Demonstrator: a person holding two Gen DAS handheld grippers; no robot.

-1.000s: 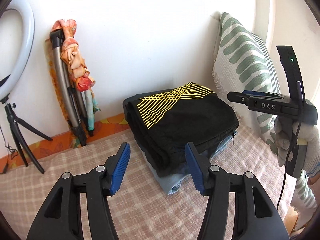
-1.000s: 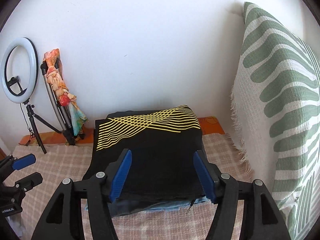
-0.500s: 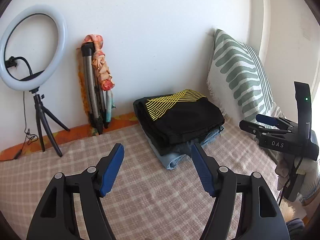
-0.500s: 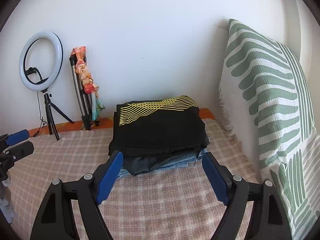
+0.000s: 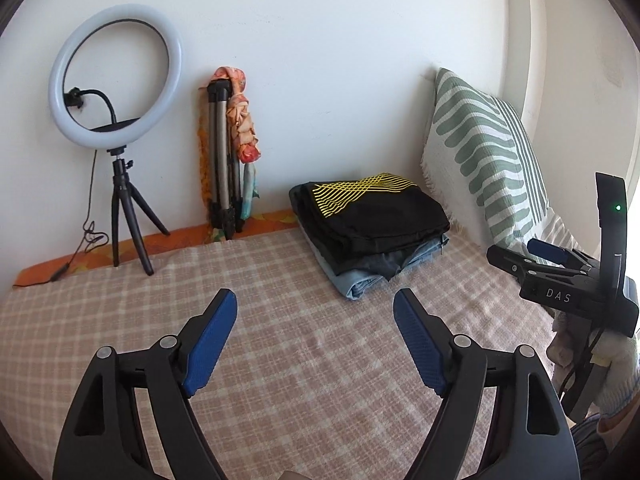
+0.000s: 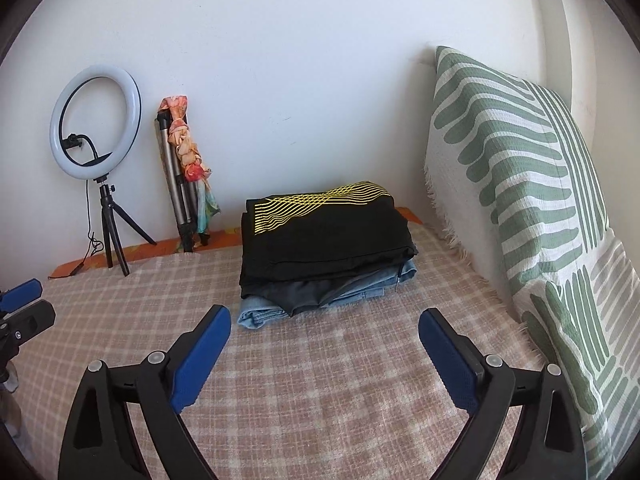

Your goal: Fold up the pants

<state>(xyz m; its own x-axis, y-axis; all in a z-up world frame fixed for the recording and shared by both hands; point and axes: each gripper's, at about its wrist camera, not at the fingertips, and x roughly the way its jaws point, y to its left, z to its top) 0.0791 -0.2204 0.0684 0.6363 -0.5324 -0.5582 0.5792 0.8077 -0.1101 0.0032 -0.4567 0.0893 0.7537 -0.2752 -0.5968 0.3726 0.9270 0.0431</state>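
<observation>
At the far side of the checked blanket (image 6: 320, 400), against the wall, the folded black pants (image 6: 328, 236) top a neat stack, long axis across your view. They lie straight ahead of your right gripper (image 6: 325, 354) and ahead-right of your left gripper (image 5: 315, 340); the right appears nearer. Both grippers stand spread apart, holding nothing.

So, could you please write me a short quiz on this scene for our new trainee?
1. True or false: the left tool grips the black pants.
2. What lies at the bottom of the stack? A) light blue jeans B) a towel C) a pillow
3. Fill in: the ring light stands on a small ____.

Key: 1 false, both it and the right tool are open and empty; 2 A; 3 tripod.
</observation>
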